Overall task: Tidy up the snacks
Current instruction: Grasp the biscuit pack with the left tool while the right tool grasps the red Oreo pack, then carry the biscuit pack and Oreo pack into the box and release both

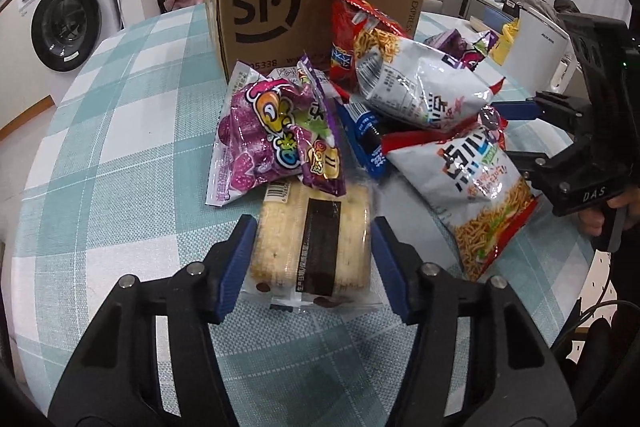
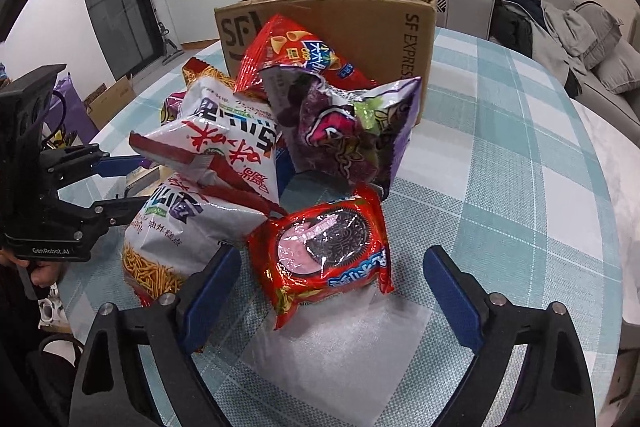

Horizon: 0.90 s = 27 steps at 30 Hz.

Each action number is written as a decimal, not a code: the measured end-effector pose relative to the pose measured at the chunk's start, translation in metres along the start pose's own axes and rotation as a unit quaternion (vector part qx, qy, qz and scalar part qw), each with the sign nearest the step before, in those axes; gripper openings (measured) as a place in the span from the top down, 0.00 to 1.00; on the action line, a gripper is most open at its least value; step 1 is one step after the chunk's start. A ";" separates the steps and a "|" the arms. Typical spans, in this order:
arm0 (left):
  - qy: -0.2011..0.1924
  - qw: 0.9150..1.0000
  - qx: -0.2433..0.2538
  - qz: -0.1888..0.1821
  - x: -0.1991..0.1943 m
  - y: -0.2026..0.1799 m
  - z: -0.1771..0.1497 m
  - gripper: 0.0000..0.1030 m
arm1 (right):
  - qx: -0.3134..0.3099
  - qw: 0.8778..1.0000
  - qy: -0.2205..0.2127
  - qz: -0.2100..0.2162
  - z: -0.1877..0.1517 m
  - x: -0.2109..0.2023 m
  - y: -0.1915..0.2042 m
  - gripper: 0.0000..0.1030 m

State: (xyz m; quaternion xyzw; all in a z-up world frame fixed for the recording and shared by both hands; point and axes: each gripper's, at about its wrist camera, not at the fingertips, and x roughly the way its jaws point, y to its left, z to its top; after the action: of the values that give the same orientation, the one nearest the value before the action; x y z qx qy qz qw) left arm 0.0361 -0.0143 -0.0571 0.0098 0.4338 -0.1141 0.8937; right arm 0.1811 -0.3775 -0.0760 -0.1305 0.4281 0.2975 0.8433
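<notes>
- Table [image 1: 120, 115]: round top under a teal-and-white checked cloth; carries every item below.
- Cardboard box [image 1: 280, 23]: brown, printed "SF", open at the top, standing at the far side of the table behind the snack pile.
- Fried-noodle snack bags [image 1: 472, 187]: two white-and-red bags, one lying partly over the other, on the right of the pile in the left wrist view.
- Red chip bag [image 2: 296, 51]: propped against the box front.
- Purple candy bags [image 1: 264, 131]: one on the left of the pile, another [image 2: 352, 131] on the opposite side, near the box corner.
- Left gripper [image 1: 312, 255]: blue pads either side of a clear-wrapped cracker pack [image 1: 312, 247] at the near edge of the pile; left pad against the wrapper, right pad at its edge, firm grip not certain.
- Right gripper [image 2: 332, 291]: jaws wide, straddling a red sandwich-cookie pack [image 2: 324, 259] lying on the cloth; neither pad touches it.
</notes>
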 end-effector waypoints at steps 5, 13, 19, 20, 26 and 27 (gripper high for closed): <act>0.001 1.000 0.000 -0.010 -0.004 -0.001 -0.002 0.46 | -0.012 1.000 0.004 0.000 0.001 0.002 0.005 0.26; -0.004 1.000 -0.007 -0.022 -0.010 0.002 -0.007 0.46 | -0.011 1.000 -0.007 0.006 -0.001 -0.005 0.004 0.50; -0.014 0.999 -0.014 -0.025 -0.021 0.001 -0.012 0.46 | 0.008 1.000 -0.026 0.001 -0.011 -0.022 -0.003 0.53; -0.018 0.999 -0.015 -0.026 -0.024 0.000 -0.013 0.46 | 0.011 0.999 -0.031 0.000 -0.012 -0.027 -0.004 0.53; -0.047 0.998 -0.024 -0.024 -0.046 0.003 -0.012 0.46 | 0.025 0.997 -0.074 0.001 -0.021 -0.058 -0.002 0.53; -0.052 0.998 -0.025 -0.023 -0.051 0.002 -0.011 0.46 | 0.025 0.996 -0.083 0.003 -0.021 -0.064 -0.001 0.53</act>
State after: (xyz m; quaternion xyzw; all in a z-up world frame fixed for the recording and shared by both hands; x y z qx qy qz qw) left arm -0.0022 -0.0010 -0.0248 -0.0287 0.3898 -0.1243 0.9120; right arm 0.1394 -0.4130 -0.0375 -0.0835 0.3644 0.2988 0.8780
